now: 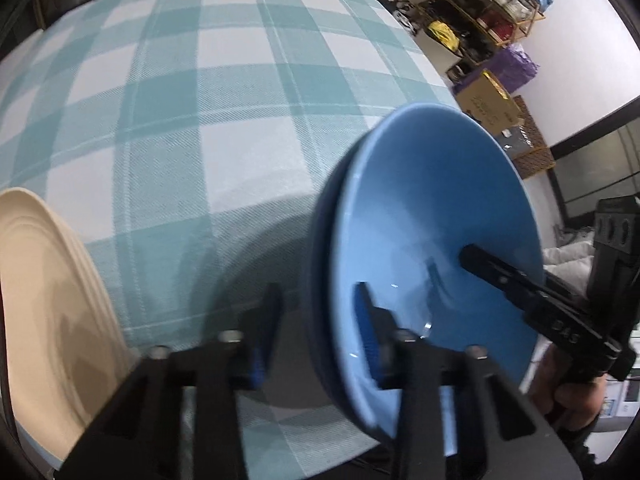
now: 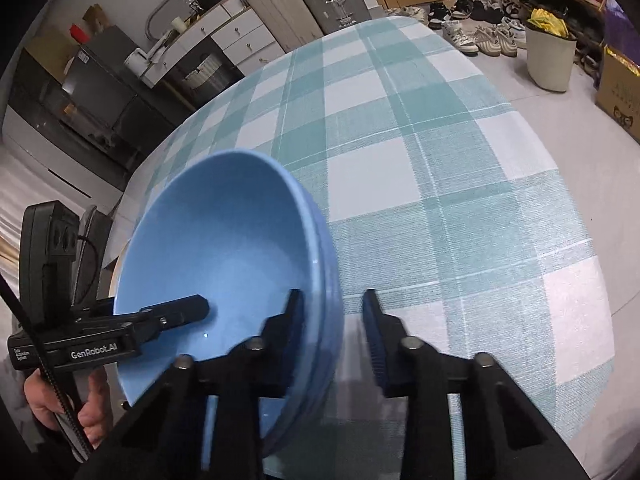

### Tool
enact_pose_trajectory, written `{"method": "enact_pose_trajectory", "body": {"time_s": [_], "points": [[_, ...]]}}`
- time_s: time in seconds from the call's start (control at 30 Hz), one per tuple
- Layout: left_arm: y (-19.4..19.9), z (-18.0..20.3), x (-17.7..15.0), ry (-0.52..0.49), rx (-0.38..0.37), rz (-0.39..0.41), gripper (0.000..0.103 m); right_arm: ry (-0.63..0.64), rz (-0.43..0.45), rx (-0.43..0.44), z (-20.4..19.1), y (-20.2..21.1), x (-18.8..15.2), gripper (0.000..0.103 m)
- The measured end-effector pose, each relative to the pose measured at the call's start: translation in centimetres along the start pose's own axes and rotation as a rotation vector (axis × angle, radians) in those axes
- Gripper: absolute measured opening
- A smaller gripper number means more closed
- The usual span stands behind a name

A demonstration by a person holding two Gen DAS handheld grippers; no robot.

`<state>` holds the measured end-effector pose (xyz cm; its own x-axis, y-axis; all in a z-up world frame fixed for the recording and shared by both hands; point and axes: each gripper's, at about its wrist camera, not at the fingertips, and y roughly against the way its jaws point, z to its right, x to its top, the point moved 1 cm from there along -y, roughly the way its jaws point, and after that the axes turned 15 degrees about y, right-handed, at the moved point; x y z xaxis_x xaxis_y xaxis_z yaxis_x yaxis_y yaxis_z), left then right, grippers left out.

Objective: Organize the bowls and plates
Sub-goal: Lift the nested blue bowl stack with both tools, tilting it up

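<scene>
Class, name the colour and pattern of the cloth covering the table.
Teal and white checks on the tablecloth, clearest in the right wrist view.

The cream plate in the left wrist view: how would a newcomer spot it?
Start at the teal-and-white checked tablecloth covering the table. At its near left edge sits the cream ridged plate. Unlike the glossy blue bowl opposite, it is flat, pale, and no gripper touches it.

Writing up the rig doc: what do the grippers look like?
Both grippers, left and right, are matte black with silver screw heads and ribbed blue pads. The left's body reads "GenRobot.AI" in white and trails a black cable; the right's has raised lettering.
</scene>
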<state>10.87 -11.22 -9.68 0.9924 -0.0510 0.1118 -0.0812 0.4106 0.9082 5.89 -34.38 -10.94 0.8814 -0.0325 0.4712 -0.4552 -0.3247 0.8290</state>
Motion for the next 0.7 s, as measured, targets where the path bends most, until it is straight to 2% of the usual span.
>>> {"method": "enact_pose_trajectory", "body": {"time_s": [0.07, 0.17, 0.27, 0.37, 0.47, 0.6, 0.7], "points": [[0.1, 0.2, 0.0, -0.011, -0.004, -0.021, 0.018, -0.011, -0.003, -0.012, -0.1, 0.0, 0.1, 0.020], [0.6, 0.3, 0.0, -0.017, 0.004, -0.027, 0.017, -0.027, 0.005, -0.002, -0.1, 0.3, 0.2, 0.019], [1.3, -0.6, 0.4, 0.033, -0.040, -0.031, 0.015, -0.025, 0.014, -0.007, -0.3, 0.5, 0.3, 0.019], [1.3, -1.1, 0.3, 0.056, -0.051, -0.032, 0.014, -0.016, 0.021, -0.019, -0.6, 0.6, 0.4, 0.019], [1.2, -0.8, -0.2, 0.027, -0.028, -0.023, 0.014, -0.010, 0.017, -0.029, -0.7, 0.5, 0.5, 0.017], [0.9, -0.5, -0.5, 0.005, -0.010, -0.023, 0.017, 0.015, -0.039, -0.030, -0.8, -0.2, 0.3, 0.017], [1.0, -0.5, -0.7, -0.005, -0.004, -0.027, 0.018, 0.015, -0.050, -0.018, -0.6, -0.4, 0.2, 0.017]]}}
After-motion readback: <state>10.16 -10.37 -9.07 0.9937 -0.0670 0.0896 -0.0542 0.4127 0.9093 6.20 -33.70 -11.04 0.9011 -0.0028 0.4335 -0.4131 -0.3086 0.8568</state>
